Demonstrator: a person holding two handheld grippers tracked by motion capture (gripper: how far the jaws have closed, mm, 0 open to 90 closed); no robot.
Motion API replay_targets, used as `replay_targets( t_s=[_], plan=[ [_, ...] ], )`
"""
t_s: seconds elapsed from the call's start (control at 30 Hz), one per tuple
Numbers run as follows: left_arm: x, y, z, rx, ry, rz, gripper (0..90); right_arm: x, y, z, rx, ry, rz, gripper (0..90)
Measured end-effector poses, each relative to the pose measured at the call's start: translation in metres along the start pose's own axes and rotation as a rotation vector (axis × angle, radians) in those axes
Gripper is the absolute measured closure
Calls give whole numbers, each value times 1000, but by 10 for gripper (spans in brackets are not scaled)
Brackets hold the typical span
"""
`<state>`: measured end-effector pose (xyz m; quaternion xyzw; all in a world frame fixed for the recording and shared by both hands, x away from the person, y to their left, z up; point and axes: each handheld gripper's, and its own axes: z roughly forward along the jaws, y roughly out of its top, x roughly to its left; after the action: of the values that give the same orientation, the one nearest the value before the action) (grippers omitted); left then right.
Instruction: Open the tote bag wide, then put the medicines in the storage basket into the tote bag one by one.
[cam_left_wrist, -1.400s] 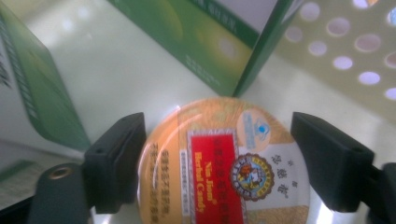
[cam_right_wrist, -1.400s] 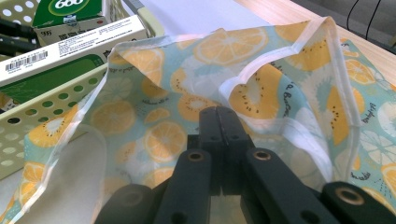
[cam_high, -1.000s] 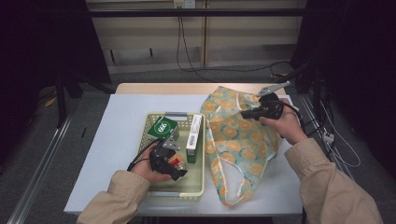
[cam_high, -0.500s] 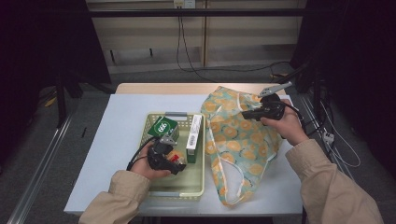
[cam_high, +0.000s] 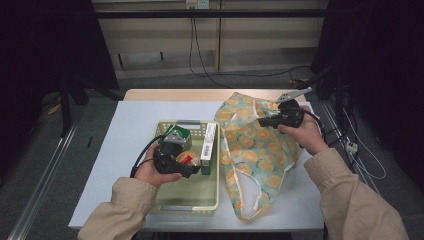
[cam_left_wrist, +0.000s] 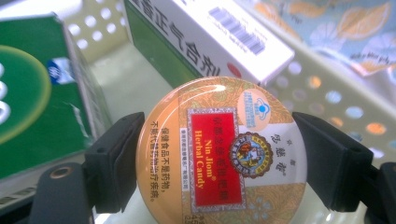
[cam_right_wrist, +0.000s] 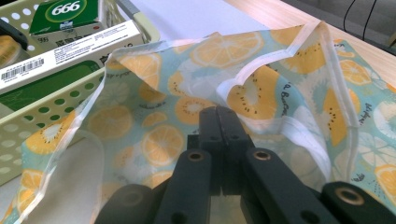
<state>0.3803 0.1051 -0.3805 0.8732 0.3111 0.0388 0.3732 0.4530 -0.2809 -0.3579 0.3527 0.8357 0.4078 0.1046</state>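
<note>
Left gripper (cam_left_wrist: 219, 158) clamps candy tin (cam_left_wrist: 222, 149); right gripper (cam_right_wrist: 218, 122) closed, seemingly pinching fruit-print bag (cam_right_wrist: 280, 93)

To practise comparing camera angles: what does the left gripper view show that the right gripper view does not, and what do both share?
Left gripper view alone: a round candy tin with a red label, clamped between the left tool and its two black jaws.

Right gripper view alone: the right tool, jaws shut on the fabric, and the bag's white-trimmed opening.

Both share: the citrus-print cloth bag, the perforated yellow basket, the white barcoded box and the green box.
</note>
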Motion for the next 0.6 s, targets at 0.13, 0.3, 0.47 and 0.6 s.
replay_targets(
  t_s=[0.13,0.3,0.47,0.6],
  plan=[
    [-1,11,-7,-18,7,-2,207,-3,-1,0,-1,-7,13,900],
    [-6,29,-15,-54,-2,12,207,-4,-1,1,-2,-8,18,900],
    [-15,49,-17,-80,-3,42,207,-5,-1,0,-5,-3,25,900],
    [-23,67,-9,-96,-34,66,207,-4,-1,1,-6,-1,24,900]
  ],
)
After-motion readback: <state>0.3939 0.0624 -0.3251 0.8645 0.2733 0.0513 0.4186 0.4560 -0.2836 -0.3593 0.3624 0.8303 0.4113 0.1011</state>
